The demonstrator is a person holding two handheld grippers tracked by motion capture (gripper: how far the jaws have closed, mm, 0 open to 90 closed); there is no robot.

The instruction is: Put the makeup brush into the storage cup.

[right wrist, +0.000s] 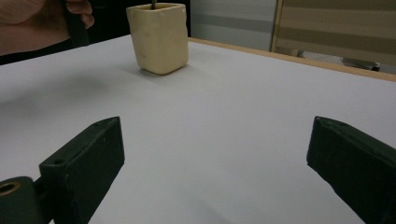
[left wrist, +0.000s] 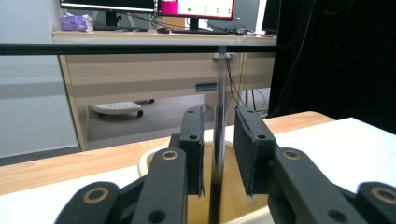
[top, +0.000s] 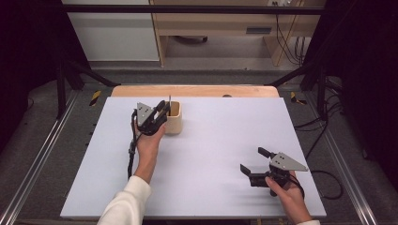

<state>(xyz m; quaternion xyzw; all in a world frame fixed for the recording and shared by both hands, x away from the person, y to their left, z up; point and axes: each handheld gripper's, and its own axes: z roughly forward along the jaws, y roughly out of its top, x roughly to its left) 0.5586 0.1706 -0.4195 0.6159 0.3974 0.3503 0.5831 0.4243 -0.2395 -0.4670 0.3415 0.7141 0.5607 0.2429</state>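
Over the cream cup (top: 174, 117), left gripper (left wrist: 218, 154) jaws narrowly parted around thin rod (left wrist: 219, 116); contact unclear. Right gripper (right wrist: 215, 158) jaws wide apart, empty.

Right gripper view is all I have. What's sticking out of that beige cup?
Observer: A thin metal rod, standing upright in the cup.
Operator: Left gripper clamped on it?
Observer: No. The left gripper has its jaws either side of the rod, with a narrow gap on each side.
Operator: Where's mine on the table?
Observer: The right gripper is open, near the front right of the table, well apart from the cup.
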